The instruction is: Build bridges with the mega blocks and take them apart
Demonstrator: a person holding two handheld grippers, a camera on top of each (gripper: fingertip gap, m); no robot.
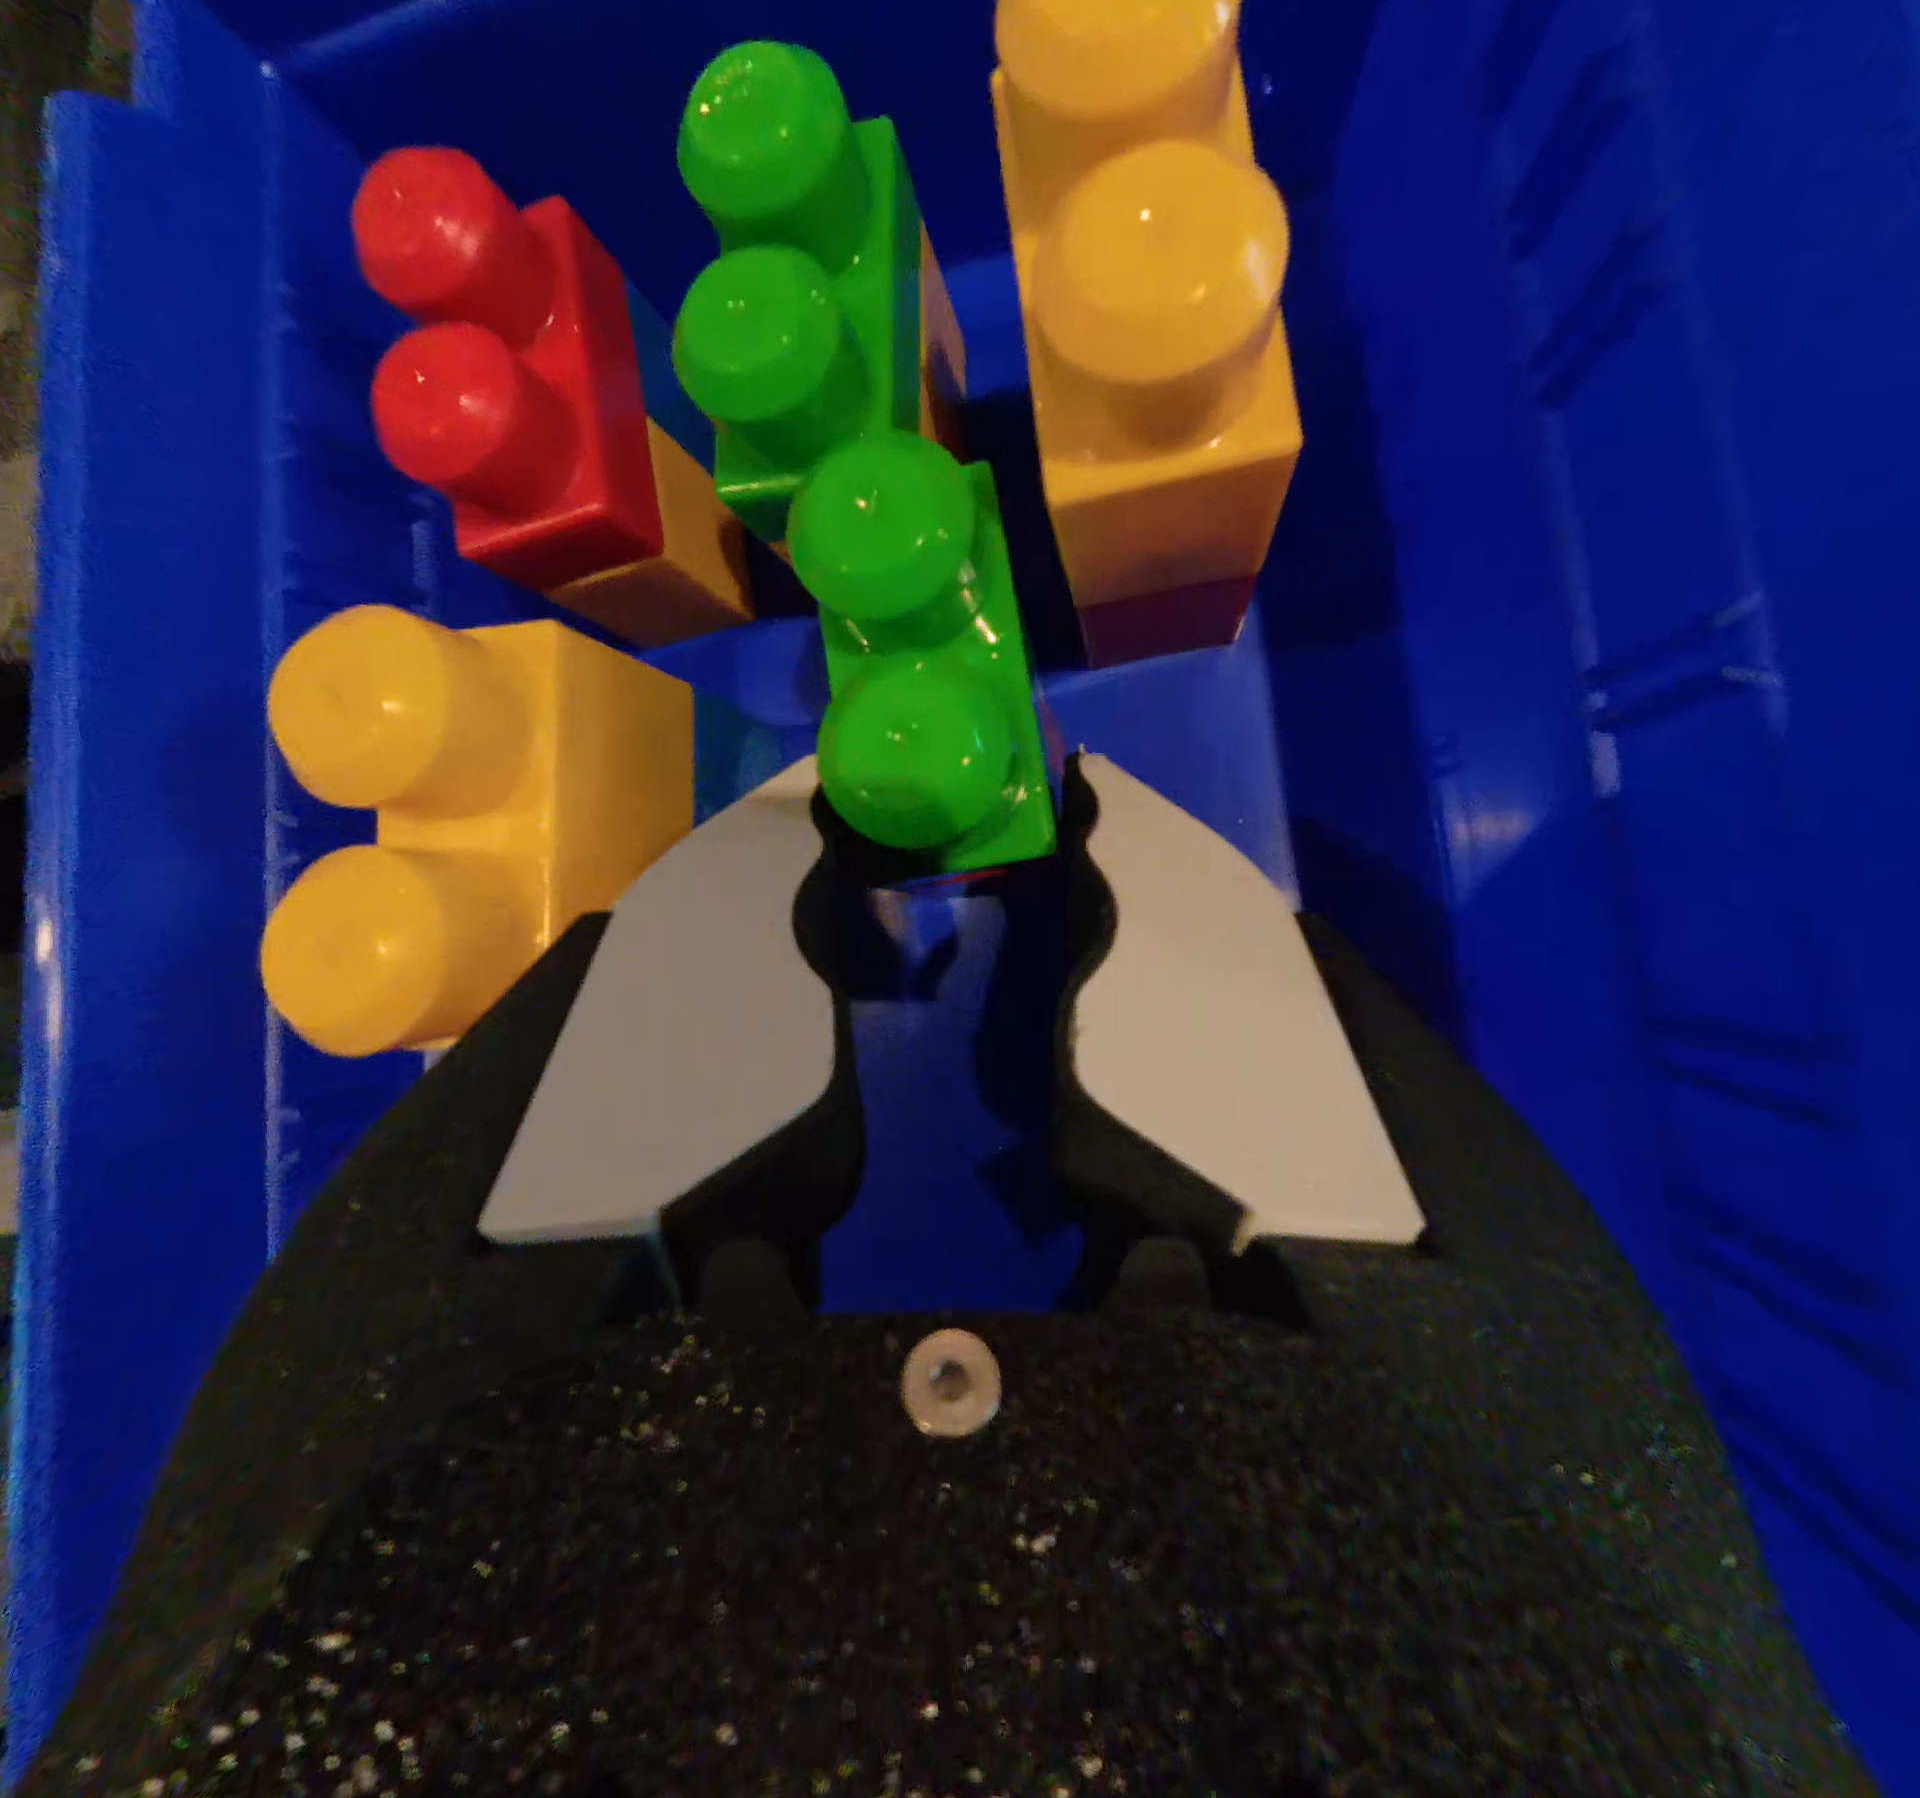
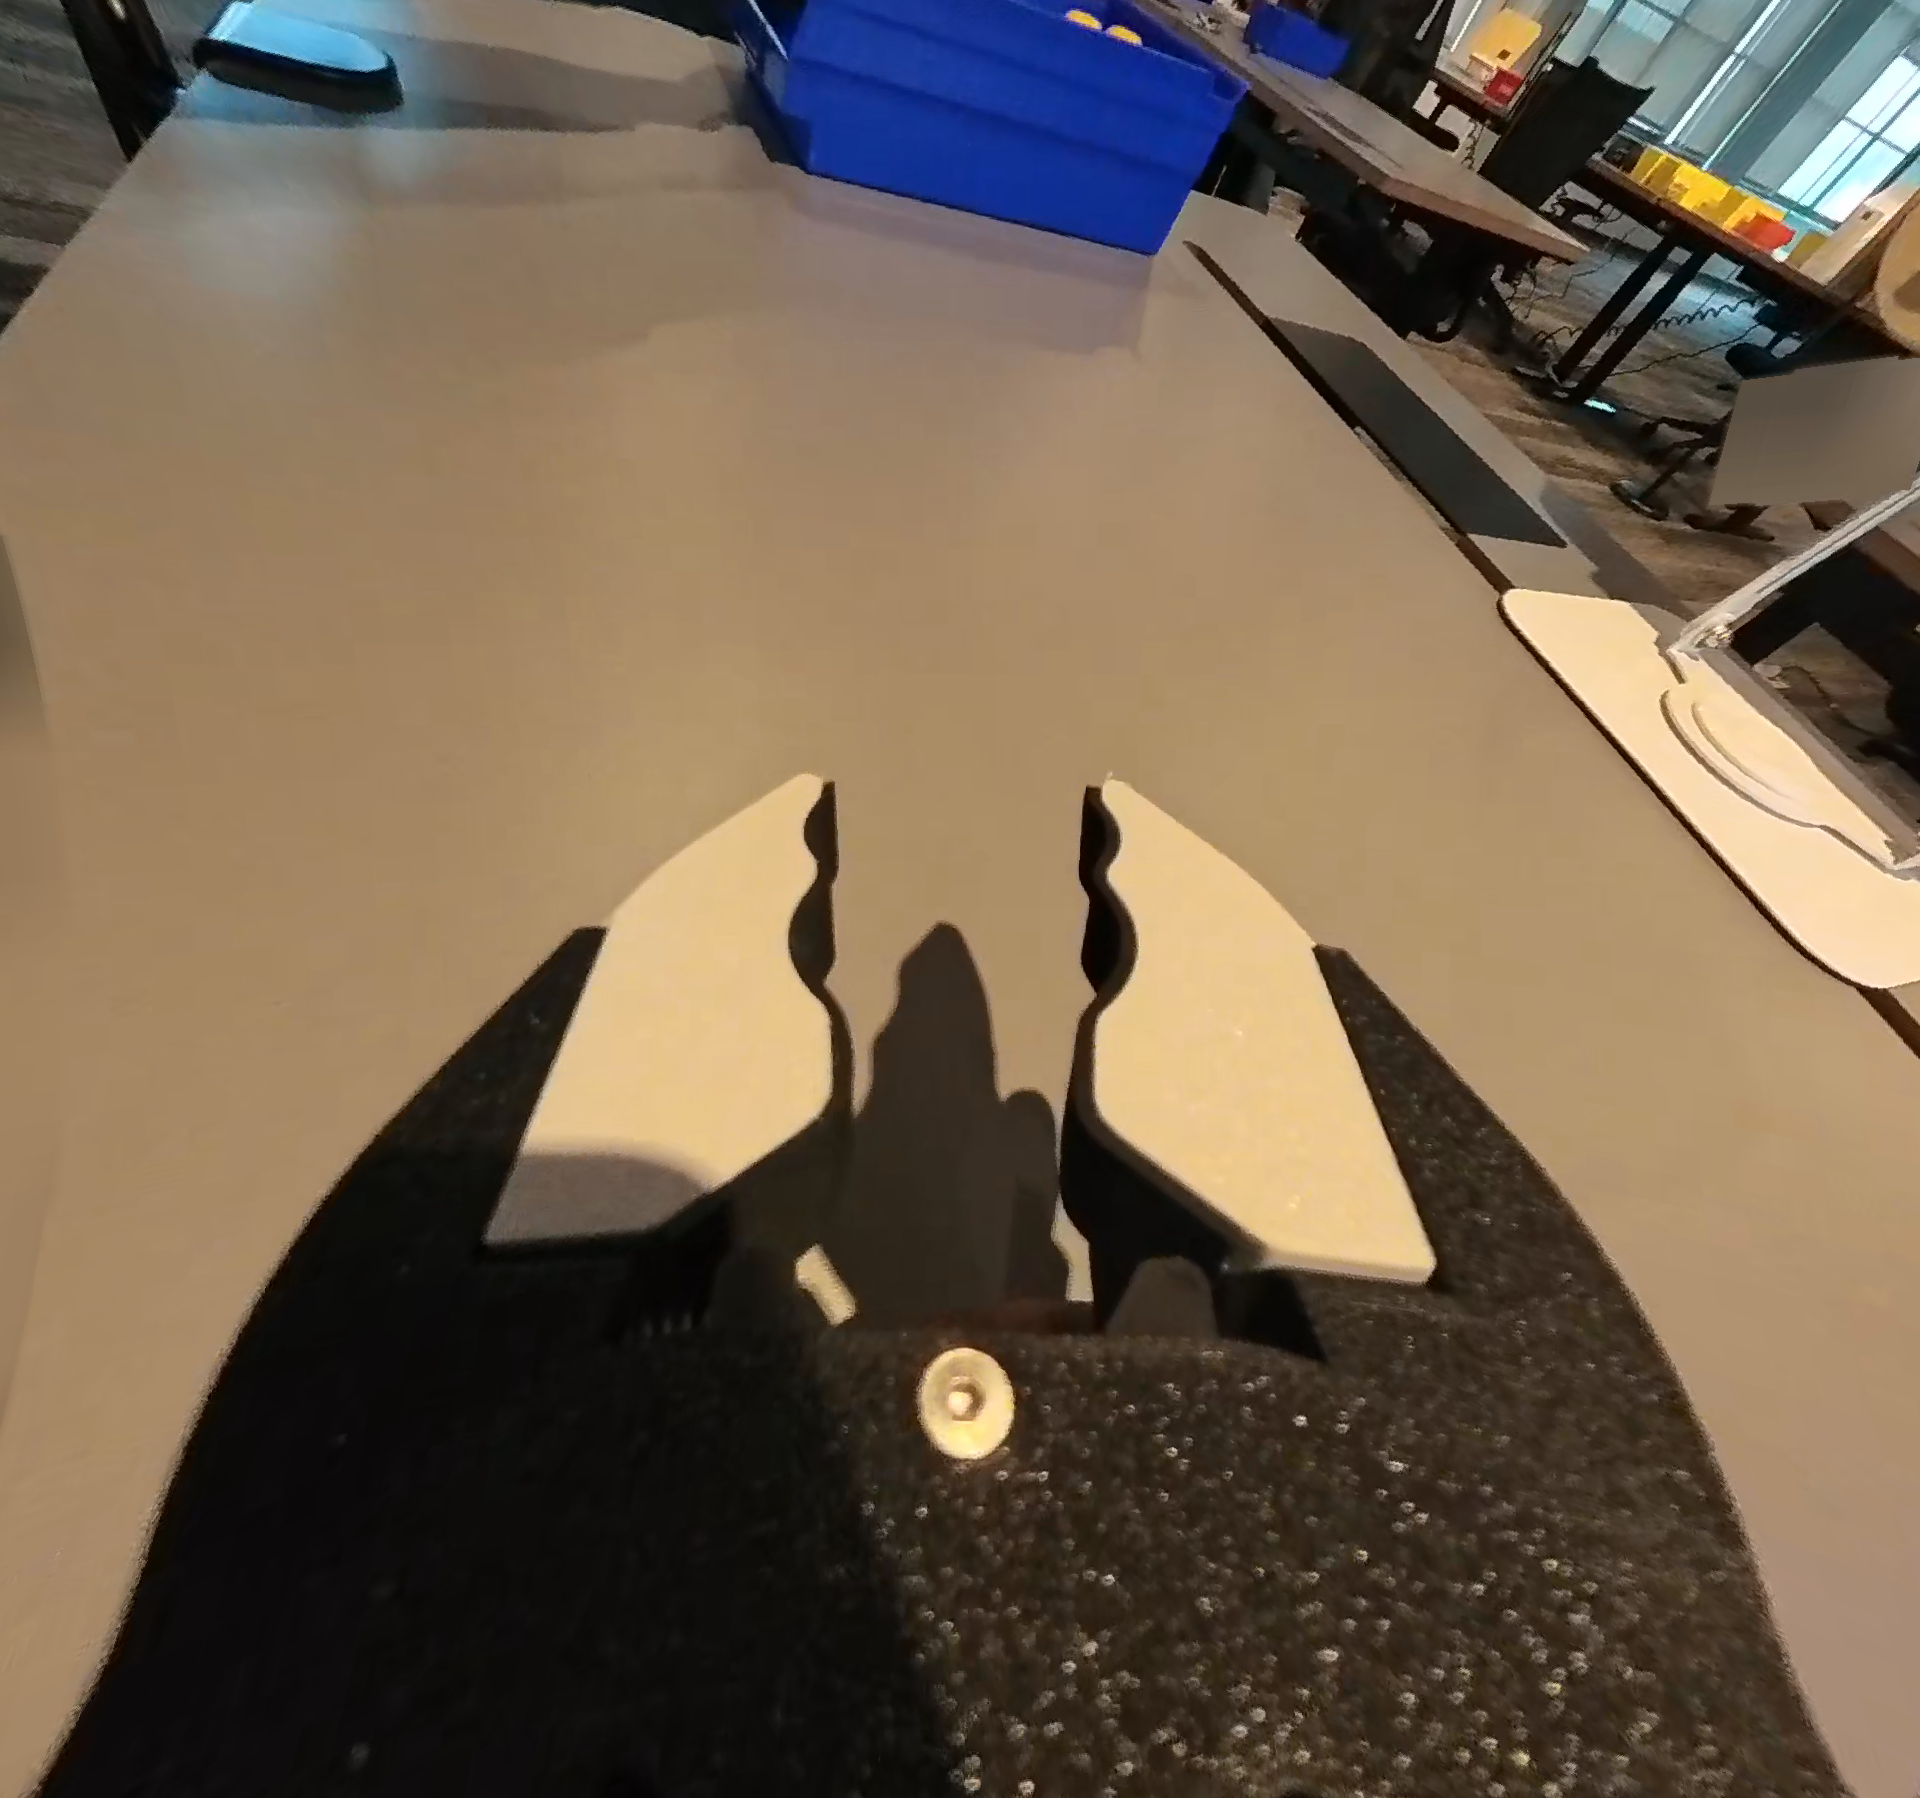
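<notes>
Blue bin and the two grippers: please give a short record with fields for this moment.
bin: blue bin on grey table, far from right gripper
blocks in bin: red block, yellow blocks, green blocks
left gripper: inside bin, jaws around near green block; firm grip cannot be told
right gripper: jaws open, empty, above table

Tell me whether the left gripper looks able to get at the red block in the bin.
Probably yes. The left gripper is already inside the blue bin, at the nearer green block. The red block stands uncovered, up and left, with open space in front.
</notes>
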